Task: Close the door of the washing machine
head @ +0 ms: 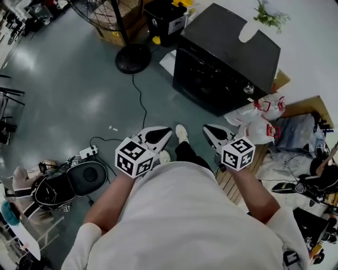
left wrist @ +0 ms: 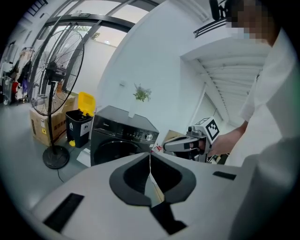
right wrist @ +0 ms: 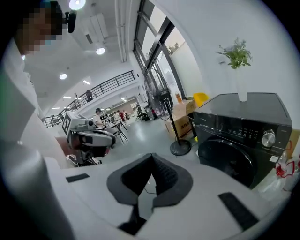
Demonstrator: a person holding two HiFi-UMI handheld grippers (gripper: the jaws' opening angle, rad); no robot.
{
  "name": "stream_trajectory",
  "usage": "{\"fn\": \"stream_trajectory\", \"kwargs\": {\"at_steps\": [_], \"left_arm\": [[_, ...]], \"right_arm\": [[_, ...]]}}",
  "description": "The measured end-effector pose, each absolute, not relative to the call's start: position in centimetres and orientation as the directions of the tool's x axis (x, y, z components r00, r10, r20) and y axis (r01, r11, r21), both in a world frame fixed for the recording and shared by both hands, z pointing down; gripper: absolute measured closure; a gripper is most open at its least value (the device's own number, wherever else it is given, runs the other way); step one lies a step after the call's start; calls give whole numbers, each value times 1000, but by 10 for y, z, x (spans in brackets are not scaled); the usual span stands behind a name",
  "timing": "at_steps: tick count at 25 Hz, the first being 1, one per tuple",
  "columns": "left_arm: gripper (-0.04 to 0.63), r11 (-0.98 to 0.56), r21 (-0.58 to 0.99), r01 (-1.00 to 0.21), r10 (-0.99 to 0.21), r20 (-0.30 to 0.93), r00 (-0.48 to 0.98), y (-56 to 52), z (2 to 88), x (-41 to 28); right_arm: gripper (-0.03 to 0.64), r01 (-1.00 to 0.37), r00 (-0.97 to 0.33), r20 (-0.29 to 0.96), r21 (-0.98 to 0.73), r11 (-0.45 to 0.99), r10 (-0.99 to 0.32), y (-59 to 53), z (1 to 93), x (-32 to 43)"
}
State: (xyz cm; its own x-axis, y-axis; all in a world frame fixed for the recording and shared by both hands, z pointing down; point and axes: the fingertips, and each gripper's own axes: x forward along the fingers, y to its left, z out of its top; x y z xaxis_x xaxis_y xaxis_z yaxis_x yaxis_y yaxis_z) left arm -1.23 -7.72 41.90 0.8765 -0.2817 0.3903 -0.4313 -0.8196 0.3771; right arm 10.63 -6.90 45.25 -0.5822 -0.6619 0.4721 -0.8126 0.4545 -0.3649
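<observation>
**Door appearing closed**

The washing machine [head: 227,63] is sitting upper right in the head view, its round door [right wrist: 230,161] looking flush with the front, so nothing seems left to do. The left gripper [head: 157,136] and right gripper [head: 215,133] are hovering mid-frame, well apart from it, jaws pressed together on nothing.

A fan [head: 133,57] stands left of the washing machine [head: 227,58] (plant [head: 269,16] atop).

White short-sleeved shirt [head: 185,221], black trousers [head: 186,152]; left claw [head: 168,130] and right claw [head: 207,127] pale grey with black-and-white square markers
</observation>
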Motion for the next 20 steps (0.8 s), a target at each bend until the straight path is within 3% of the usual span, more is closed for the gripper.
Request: {"fn": "stream_trajectory", "kwargs": {"at_steps": [20], "left_arm": [[577, -808, 378, -452, -306, 386, 870, -69, 414, -35]], "right_arm": [[609, -780, -626, 450, -345, 523, -637, -66, 434, 75]]}}
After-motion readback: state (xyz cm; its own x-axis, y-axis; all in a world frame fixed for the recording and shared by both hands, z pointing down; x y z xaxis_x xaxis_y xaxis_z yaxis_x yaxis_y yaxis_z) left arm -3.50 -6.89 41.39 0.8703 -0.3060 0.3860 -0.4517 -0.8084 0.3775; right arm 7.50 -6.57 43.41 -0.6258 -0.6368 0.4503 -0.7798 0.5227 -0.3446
